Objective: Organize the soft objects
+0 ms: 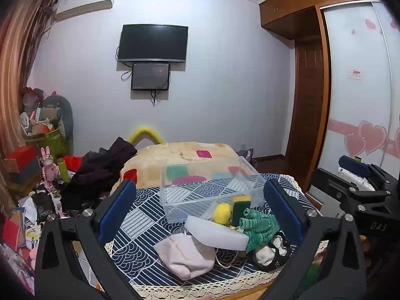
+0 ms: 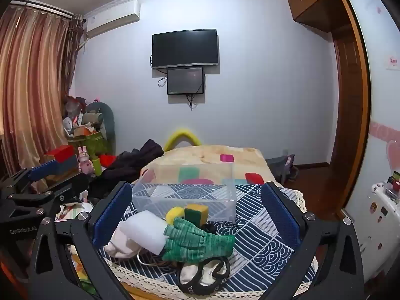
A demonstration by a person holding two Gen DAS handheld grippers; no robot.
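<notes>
A pile of soft things lies on the blue patterned cloth (image 1: 140, 227) in front of a clear plastic box (image 1: 207, 187): a green knit glove (image 1: 257, 227), a white foam block (image 1: 215, 235), a pale pink pouch (image 1: 185, 255), a yellow plush ball (image 1: 222, 212), a yellow-green sponge (image 1: 240, 207) and a black-and-white piece (image 1: 272, 252). My left gripper (image 1: 200, 215) is open and empty, above the pile. My right gripper (image 2: 197, 220) is open and empty, also above the pile, over the glove (image 2: 197, 242), foam (image 2: 145, 230), sponge (image 2: 197, 212) and box (image 2: 185, 200).
A beige blanket (image 1: 185, 155) with coloured patches covers the bed behind the box. Dark clothes (image 1: 100, 172) and clutter lie to the left. A wardrobe (image 1: 360, 75) stands on the right. The cloth's lace edge (image 2: 150, 282) marks the near table edge.
</notes>
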